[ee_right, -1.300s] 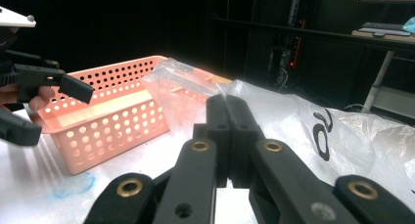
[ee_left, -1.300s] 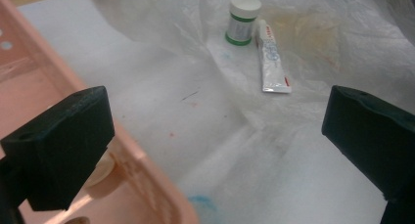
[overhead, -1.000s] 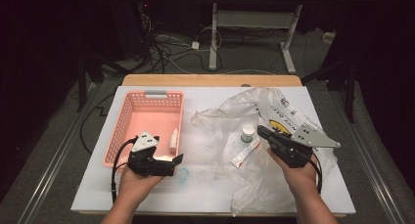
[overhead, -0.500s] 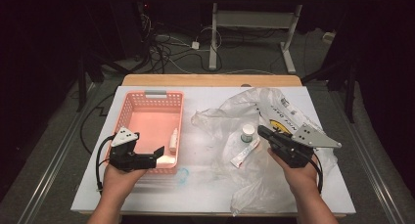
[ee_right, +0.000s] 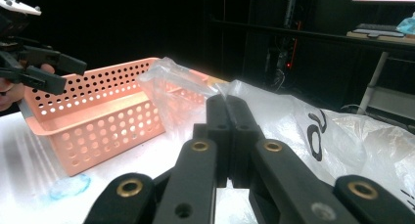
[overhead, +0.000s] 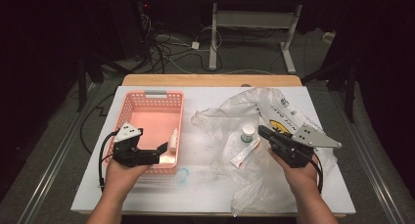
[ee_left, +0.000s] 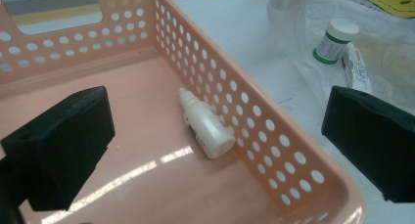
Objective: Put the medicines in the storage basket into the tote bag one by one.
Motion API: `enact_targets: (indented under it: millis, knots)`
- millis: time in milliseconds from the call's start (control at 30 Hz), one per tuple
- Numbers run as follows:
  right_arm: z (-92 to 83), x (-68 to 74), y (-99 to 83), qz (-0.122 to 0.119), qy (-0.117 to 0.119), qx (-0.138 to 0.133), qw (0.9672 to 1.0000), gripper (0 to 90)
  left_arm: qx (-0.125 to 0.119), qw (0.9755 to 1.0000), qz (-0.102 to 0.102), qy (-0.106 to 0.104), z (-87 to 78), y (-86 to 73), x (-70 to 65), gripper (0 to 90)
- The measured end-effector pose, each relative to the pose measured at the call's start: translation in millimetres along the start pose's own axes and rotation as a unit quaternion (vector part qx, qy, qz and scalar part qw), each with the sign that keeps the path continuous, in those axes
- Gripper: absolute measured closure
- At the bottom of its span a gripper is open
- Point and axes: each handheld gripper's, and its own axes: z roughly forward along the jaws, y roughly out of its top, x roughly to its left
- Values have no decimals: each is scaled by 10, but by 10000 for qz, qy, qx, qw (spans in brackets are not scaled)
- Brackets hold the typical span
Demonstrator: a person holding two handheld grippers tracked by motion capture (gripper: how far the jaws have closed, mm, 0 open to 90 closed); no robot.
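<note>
Stowed: small white plastic dropper bottle (ee_left: 205, 128), below the spread left hand-held gripper (overhead: 157, 150), in pink perforated basket (ee_left: 254, 136). Outstanding, apparently: green-labelled jar (overhead: 248, 134), tube (overhead: 243, 154); right hand-held gripper (overhead: 263, 132) pressed together, empty.

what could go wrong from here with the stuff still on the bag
The left gripper hangs open over the pink basket rim; dropping lower, it might knock the wall and shift the basket. The small jar and tube lie on the crinkly plastic bag, so a grab may pinch the film too and drag the other item along. The right gripper, shut, sits close by the jar and could tip it.
</note>
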Motion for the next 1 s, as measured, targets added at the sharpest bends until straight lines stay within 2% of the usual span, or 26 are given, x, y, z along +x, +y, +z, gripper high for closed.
enact_targets:
  millis: [67, 267, 333, 567, 800, 1000]
  knots:
    - [-1, 1, 1, 1, 3, -3, 10000, 900, 2, 10000, 22, -24, 19, 39, -6, 0]
    - [0, -2, 6, -17, 8, -10, 10000, 900, 52, 9998, -159, -110, 104, 176, 36, 0]
    - [0, -3, 5, -13, 15, -5, 10000, 900, 125, 9998, -154, -34, 151, 223, 48, 0]
    - [3, -6, 3, 25, 11, -17, 10000, 900, 299, 9995, -128, 42, 296, 388, 89, 0]
    - [10, -7, -1, 12, 42, -12, 10000, 900, 669, 9974, -162, 202, 452, 482, 232, 1]
    - [-2, -17, 10, 15, 20, -57, 10000, 900, 1047, 9935, -372, 265, 599, 468, 371, 25]
